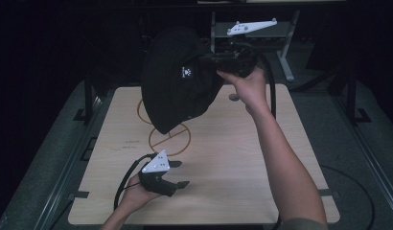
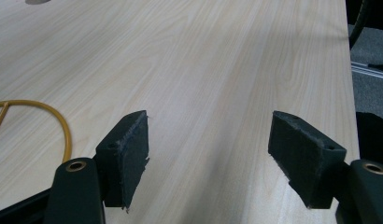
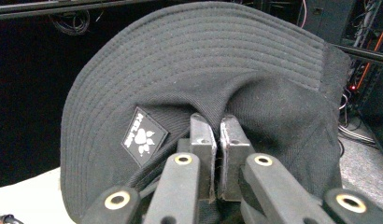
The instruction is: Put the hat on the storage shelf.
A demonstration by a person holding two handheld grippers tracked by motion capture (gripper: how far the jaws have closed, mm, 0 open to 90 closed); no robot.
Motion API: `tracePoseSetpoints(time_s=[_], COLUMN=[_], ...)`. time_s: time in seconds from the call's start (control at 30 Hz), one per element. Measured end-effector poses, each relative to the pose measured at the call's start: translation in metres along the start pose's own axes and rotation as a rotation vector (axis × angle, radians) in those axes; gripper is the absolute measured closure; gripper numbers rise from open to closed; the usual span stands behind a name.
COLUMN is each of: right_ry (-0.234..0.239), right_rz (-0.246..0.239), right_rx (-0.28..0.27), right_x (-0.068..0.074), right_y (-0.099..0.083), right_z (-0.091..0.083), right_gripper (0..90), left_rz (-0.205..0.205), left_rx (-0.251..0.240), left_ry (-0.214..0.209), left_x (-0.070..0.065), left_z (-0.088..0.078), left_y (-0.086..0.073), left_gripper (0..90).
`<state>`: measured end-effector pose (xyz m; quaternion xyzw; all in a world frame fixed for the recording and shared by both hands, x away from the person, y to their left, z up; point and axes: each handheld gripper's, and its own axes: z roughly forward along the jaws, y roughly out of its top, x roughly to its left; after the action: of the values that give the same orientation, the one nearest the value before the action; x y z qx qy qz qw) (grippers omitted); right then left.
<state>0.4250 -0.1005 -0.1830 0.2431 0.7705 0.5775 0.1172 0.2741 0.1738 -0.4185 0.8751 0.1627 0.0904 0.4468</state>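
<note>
The right claw [image 1: 218,61] pinches the black stitched-brim fabric bucket hat [image 1: 178,79], lifted above the pale wooden surface [image 1: 242,163] toward twelve o'clock. The left claw [image 1: 178,173] rests spread wide and empty near six o'clock.

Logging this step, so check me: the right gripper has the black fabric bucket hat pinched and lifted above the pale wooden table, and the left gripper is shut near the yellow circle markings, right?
Not quite. The left gripper is open, its jaws standing wide apart over the bare pale wooden table, as the left gripper view shows. The rest holds: the right gripper pinches the black fabric bucket hat above the table, and the left sits near the yellow circle markings.
</note>
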Motion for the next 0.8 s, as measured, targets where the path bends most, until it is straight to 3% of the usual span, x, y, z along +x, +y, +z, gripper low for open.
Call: tracePoseSetpoints(time_s=[0.8], right_ry=[0.043], right_rz=[-0.005], right_rx=[0.042], right_x=[0.002], right_y=[0.022], right_z=[0.066], right_gripper=[86.4], left_rz=[0.029], left_rx=[0.009], left_ry=[-0.03], left_x=[-0.008], left_z=[0.009], left_y=[0.003], left_gripper=[28.3])
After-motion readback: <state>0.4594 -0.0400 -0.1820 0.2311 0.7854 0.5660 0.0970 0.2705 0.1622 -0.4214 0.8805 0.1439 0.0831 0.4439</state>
